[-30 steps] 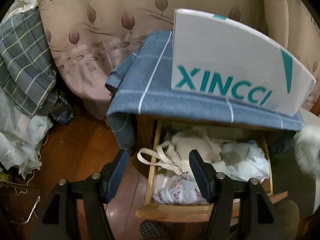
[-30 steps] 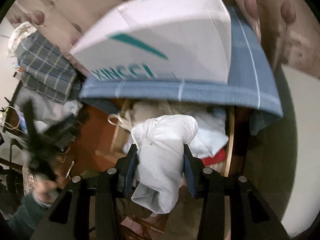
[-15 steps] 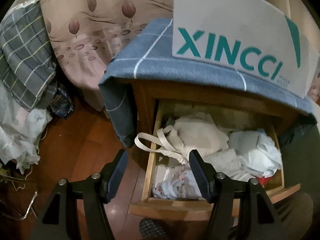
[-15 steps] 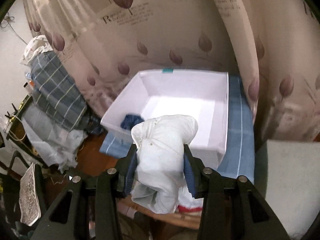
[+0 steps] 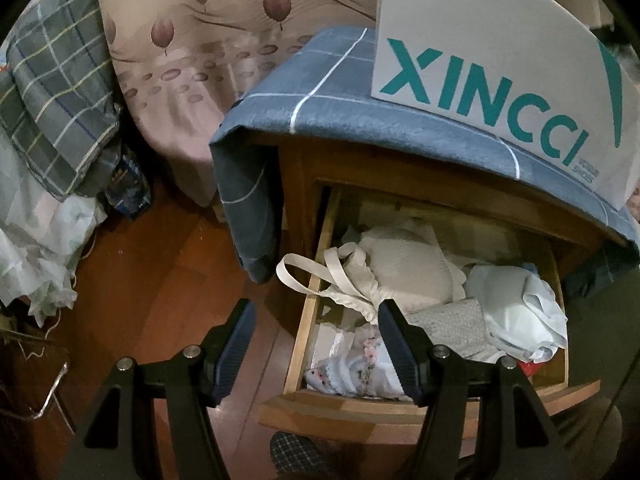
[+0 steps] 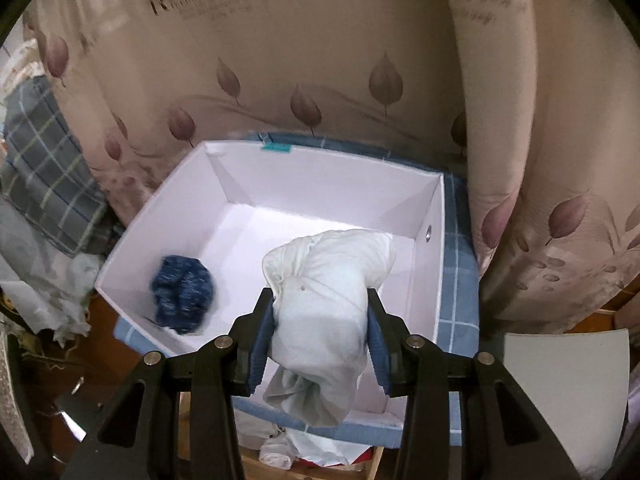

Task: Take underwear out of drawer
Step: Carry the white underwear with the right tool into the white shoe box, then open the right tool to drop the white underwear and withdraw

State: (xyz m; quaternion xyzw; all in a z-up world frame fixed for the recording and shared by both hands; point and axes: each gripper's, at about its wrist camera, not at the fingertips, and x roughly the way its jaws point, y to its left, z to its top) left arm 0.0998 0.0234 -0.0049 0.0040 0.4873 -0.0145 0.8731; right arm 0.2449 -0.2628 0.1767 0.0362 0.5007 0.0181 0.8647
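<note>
Underwear, a white bundled piece (image 6: 324, 312), is clamped between the pads of the right gripper (image 6: 320, 336) and is held above the open white box (image 6: 240, 184) that sits on the blue checked cloth (image 6: 460, 280) atop the cabinet. A second ago the same bundle was seen low, in front of the box's printed wall and over the drawer; it has since been carried up and across, so the box interior is now looked into from above. A dark blue garment (image 6: 182, 294) is already lying in the near left corner of the box.

The left gripper (image 5: 316, 344) is empty, its jaws standing apart, and it has been lowered slightly toward the open drawer (image 5: 400, 404); its left finger hangs over the wooden floor (image 5: 152, 280), its right finger over the drawer contents. Left in the drawer: a cream bra (image 5: 404, 264) with its strap looped over the drawer side, a grey folded piece (image 5: 452, 320), a floral white piece (image 5: 360, 364), crumpled pale items (image 5: 516, 300).

Judgement: extraction of this piece is done; only release into the box is outstanding. The drawer is far from emptied, and the left gripper appears positioned for the next pick.
</note>
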